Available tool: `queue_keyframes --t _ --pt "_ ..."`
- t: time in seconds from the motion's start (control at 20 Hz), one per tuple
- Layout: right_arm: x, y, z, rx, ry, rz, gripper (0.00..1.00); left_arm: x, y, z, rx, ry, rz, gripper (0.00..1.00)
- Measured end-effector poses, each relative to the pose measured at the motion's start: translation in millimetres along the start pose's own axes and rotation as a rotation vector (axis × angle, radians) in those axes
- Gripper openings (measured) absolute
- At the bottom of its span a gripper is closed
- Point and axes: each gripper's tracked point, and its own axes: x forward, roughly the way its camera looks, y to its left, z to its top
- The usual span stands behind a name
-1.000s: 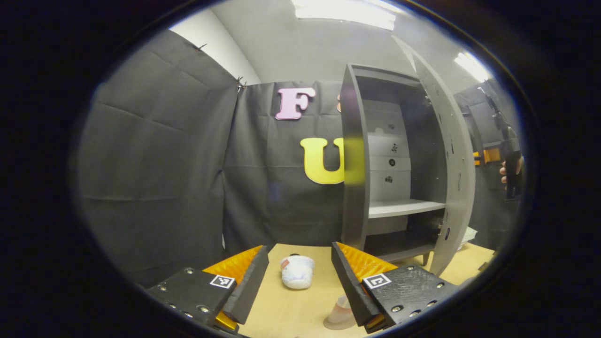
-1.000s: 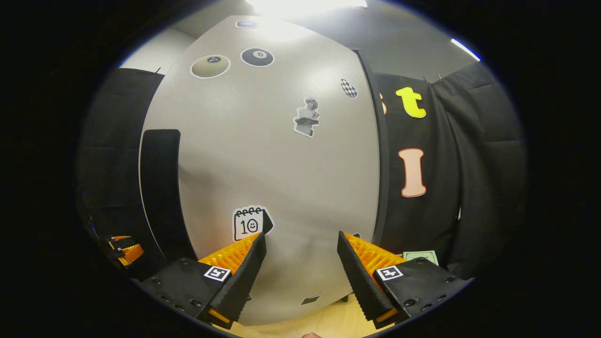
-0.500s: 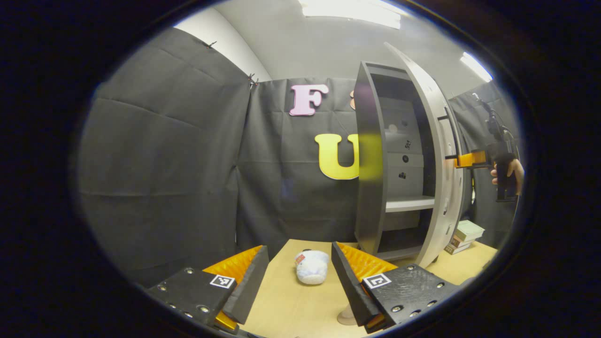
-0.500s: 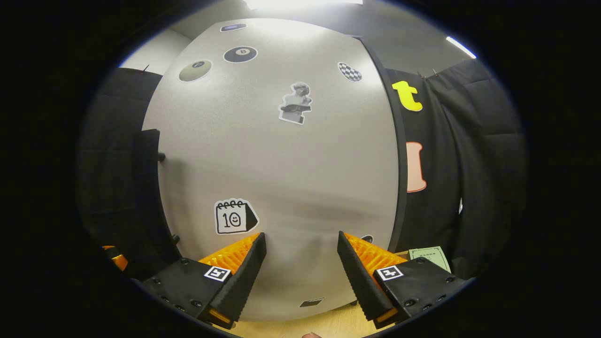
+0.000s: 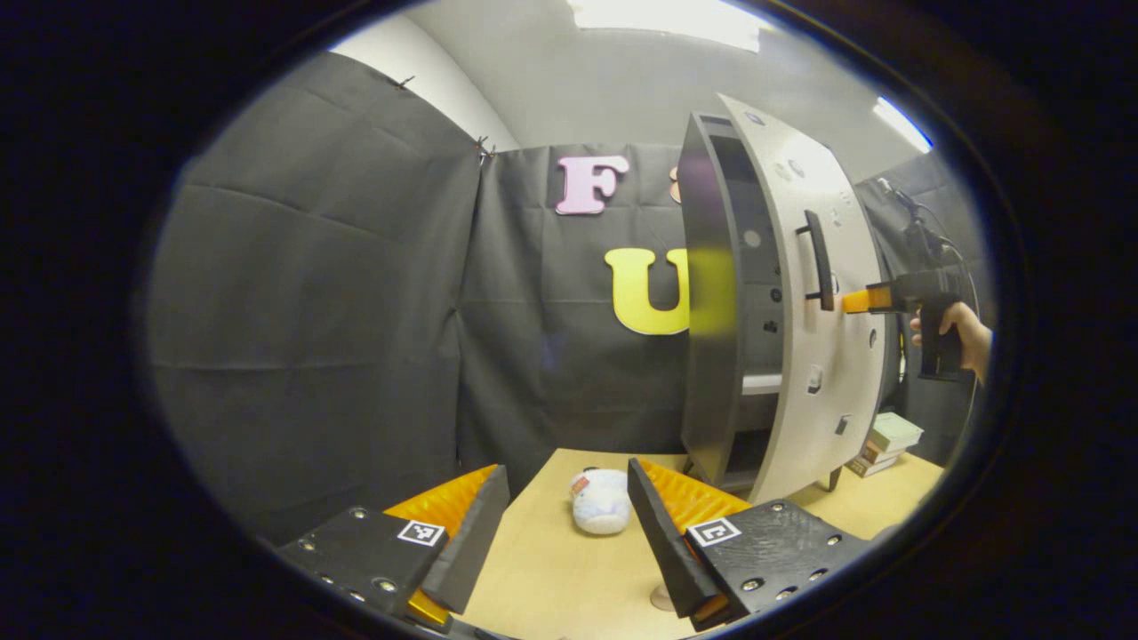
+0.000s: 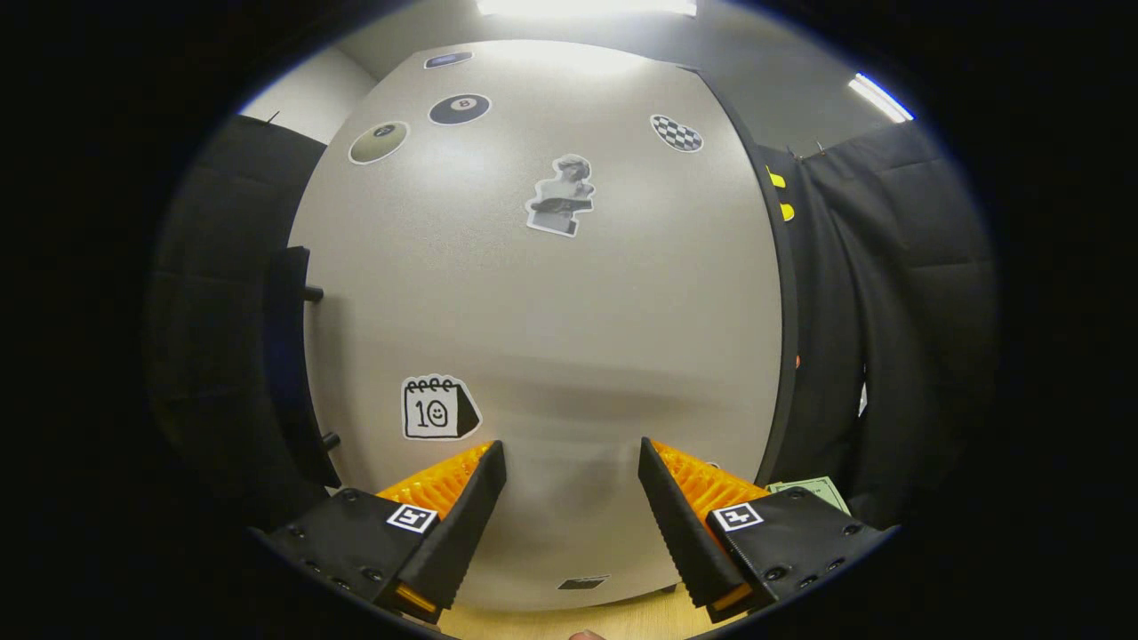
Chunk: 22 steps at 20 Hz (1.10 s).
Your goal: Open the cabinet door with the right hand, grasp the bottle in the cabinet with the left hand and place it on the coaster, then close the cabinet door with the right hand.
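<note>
In the left gripper view the grey cabinet (image 5: 711, 293) stands on the table at the right, and its door (image 5: 822, 356) is ajar by a narrow gap that shows a shelf edge (image 5: 761, 383). The right gripper (image 5: 855, 300), held by a hand (image 5: 960, 324), has its tips against the door's front beside the dark handle (image 5: 819, 260). My left gripper (image 5: 564, 524) hovers open over the table with nothing between its fingers. A pale round base (image 5: 661, 598) peeks out beside its right finger. In the right gripper view my right gripper (image 6: 572, 516) is open, close to the stickered door (image 6: 551, 311).
A white soft toy (image 5: 602, 513) lies on the wooden table (image 5: 551, 569) just beyond my left gripper. A stack of books (image 5: 882, 440) sits right of the cabinet. The door handle (image 6: 289, 373) runs down the left of the right gripper view, and a green paper (image 6: 805, 487) lies low right.
The cabinet door has swung from wide open to nearly closed, with the right gripper following against its front. The left gripper stayed open over the table.
</note>
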Motion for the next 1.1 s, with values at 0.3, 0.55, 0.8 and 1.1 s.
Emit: queue_keyframes --t 0.3,0.55,0.8,1.1 --pt "-5.4 0.6 -0.9 0.019 -0.004 -0.009 0.96 -3.0 -1.9 -1.2 -0.007 0.006 -0.009 0.82" --pt "-9.4 4.4 -2.8 0.035 0.018 0.016 0.96 -4.4 -10.6 6.2 0.004 0.008 -0.026 0.85" --pt "-51.9 -5.2 11.8 0.025 -0.025 0.063 0.96 2.8 -45.4 22.7 0.007 -0.017 -0.061 0.83" --pt "-123.9 -56.6 30.6 0.021 -0.075 0.074 0.96 12.3 -116.3 44.7 -0.002 -0.038 -0.15 0.82"
